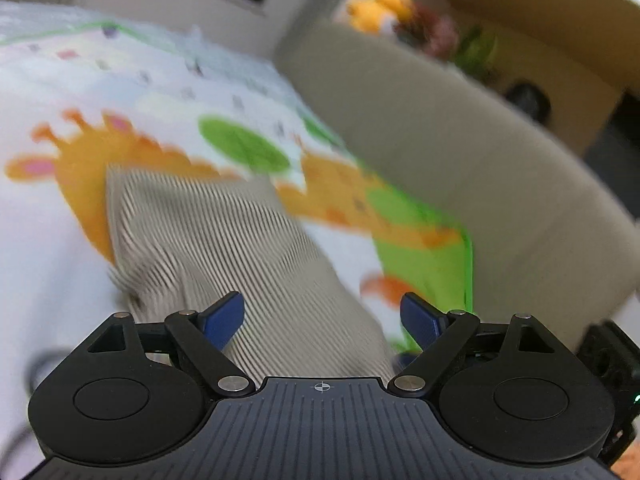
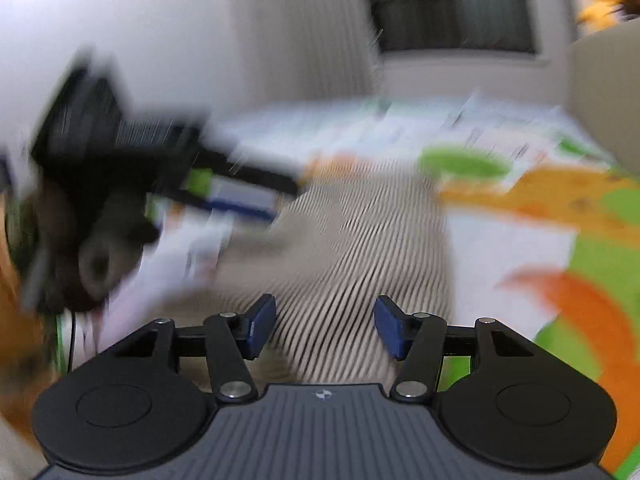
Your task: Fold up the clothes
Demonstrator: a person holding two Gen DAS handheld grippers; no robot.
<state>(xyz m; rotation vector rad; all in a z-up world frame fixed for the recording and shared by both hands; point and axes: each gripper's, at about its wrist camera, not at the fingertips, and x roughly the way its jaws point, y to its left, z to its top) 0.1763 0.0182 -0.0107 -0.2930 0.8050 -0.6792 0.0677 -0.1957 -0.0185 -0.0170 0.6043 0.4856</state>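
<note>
Left wrist view: beige, finely dark-striped knit garment (image 1: 208,232) lies on a giraffe-print play mat (image 1: 248,148) beneath the spread, empty left gripper (image 1: 322,316) and right gripper (image 2: 325,326); a shallow pinch on this loose cloth risks slipping, skewing any fold.

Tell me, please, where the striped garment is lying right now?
The striped garment lies on the giraffe mat, straight ahead of both open hand-held grippers; in the right wrist view it sits mid-frame.

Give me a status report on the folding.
Both tongs open, left, right. Striped garment on the mat, ungripped. Nothing in the way.
</note>
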